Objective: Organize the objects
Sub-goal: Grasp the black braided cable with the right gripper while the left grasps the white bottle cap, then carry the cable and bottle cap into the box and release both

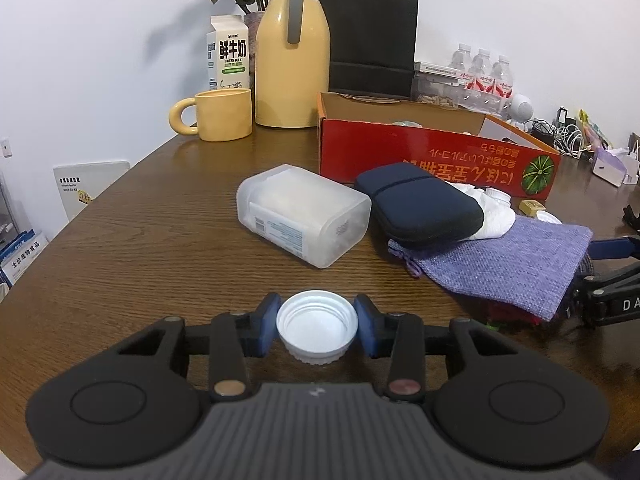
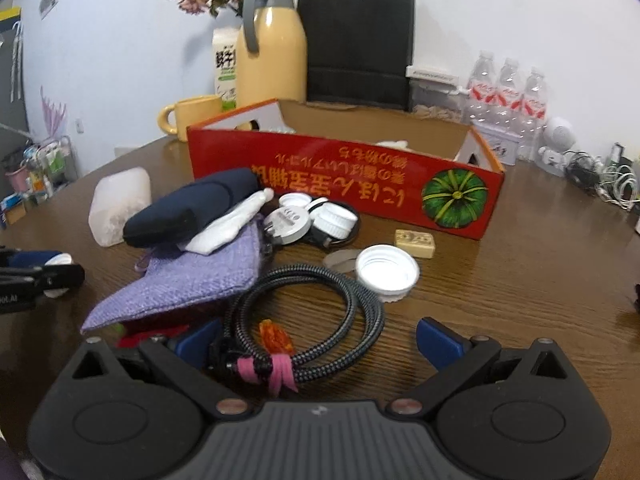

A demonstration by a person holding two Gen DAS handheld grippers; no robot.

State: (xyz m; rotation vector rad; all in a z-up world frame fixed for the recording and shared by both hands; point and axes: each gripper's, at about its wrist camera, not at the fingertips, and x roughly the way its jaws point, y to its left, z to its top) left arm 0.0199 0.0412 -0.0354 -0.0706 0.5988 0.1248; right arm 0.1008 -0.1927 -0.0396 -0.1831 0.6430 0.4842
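Two blue-padded fingers of the left gripper (image 1: 317,328) clamp a white threaded plastic cap (image 1: 317,326) above the brown wooden table (image 1: 160,240); the right gripper (image 2: 320,340) gapes wide over a coiled braided cable (image 2: 308,312).

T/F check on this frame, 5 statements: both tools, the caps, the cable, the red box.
1. The left tool grips a white ribbed plastic cap, open side up. True.
2. The right tool is clamped on the coiled braided grey cable. False: its blue pads stand wide apart, the coil lies between them unpressed.
3. A second white plastic screw cap lies on the brown wooden table, in front of the red cardboard box. True.
4. The navy zip case is inside the red cardboard box. False: it lies on the table outside it, partly on a purple woven pouch.
5. The yellow ceramic mug lies on its side. False: it stands upright.
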